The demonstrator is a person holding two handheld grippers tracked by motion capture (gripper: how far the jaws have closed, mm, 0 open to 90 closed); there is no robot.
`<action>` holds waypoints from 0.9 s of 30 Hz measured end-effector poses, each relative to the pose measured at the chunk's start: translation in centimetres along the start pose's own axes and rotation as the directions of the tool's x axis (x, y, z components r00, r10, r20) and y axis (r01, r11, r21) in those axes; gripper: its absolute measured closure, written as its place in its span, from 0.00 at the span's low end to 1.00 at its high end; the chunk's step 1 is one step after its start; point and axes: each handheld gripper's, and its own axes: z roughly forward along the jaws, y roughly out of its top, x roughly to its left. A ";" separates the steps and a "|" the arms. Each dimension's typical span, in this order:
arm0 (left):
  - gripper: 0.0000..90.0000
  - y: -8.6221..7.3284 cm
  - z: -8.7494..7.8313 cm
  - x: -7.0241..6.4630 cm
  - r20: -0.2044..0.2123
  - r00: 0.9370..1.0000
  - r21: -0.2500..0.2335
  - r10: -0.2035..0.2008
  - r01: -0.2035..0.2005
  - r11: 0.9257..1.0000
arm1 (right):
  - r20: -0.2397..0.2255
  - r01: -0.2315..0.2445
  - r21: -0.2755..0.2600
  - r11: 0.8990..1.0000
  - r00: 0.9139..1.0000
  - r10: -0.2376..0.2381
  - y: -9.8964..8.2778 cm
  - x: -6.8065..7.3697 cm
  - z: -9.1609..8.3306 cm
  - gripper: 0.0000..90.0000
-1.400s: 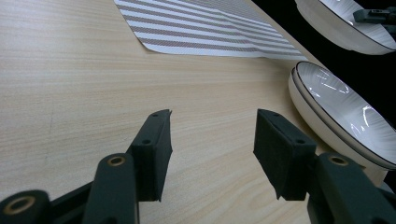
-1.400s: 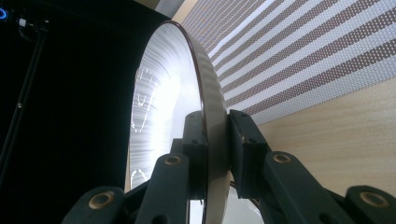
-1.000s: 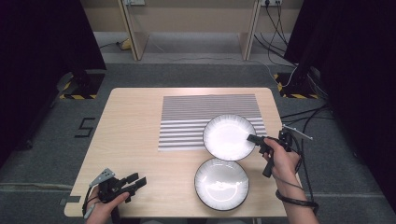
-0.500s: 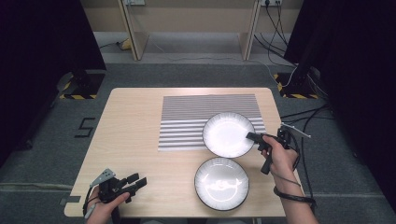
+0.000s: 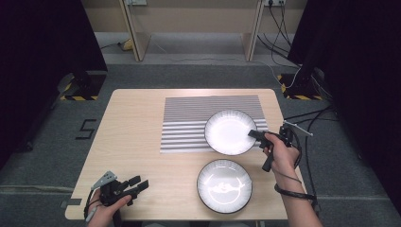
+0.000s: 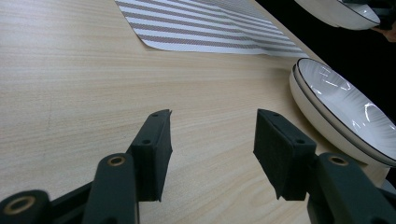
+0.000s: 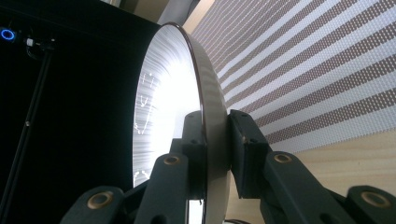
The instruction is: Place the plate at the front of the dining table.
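A white plate with a dark rim (image 5: 229,131) is over the striped placemat (image 5: 189,118) at the table's right. My right gripper (image 5: 255,135) is shut on its right rim; in the right gripper view the two pads (image 7: 215,121) clamp the rim of the plate (image 7: 159,93) from both sides. Whether the plate rests on the mat I cannot tell. A second white plate (image 5: 224,185) sits near the front edge and shows a double rim (image 6: 336,112). My left gripper (image 5: 139,183) lies at the front left, open, with bare wood between its jaws (image 6: 212,121).
The wooden table (image 5: 137,123) has bare room across its left half. The placemat (image 6: 196,23) lies beyond the left gripper. Cables trail on the floor to the right of the table (image 5: 312,118). Dark curtains stand on both sides.
The right gripper and the plate it holds have edged slightly toward the far side. The left gripper has stayed put.
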 end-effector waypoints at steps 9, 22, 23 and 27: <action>0.51 0.0 0.0 0.0 -0.003 1.000 0.003 0.000 0.000 1.000 | 0.007 -0.003 -0.003 1.000 1.000 0.004 0.7 0.1 0.4 0.86; 0.51 -0.1 0.1 0.0 0.000 1.000 0.005 0.002 -0.002 1.000 | 0.015 -0.019 -0.018 1.000 1.000 0.019 1.4 0.0 1.1 0.86; 0.51 -0.1 0.1 0.0 0.000 1.000 0.005 0.002 -0.002 1.000 | 0.012 -0.024 -0.021 0.999 1.000 0.024 1.5 0.0 1.2 0.86; 0.51 -0.1 0.1 0.1 -0.001 1.000 0.003 0.000 0.000 1.000 | 0.013 -0.026 -0.024 0.999 1.000 0.026 1.7 0.1 1.5 0.86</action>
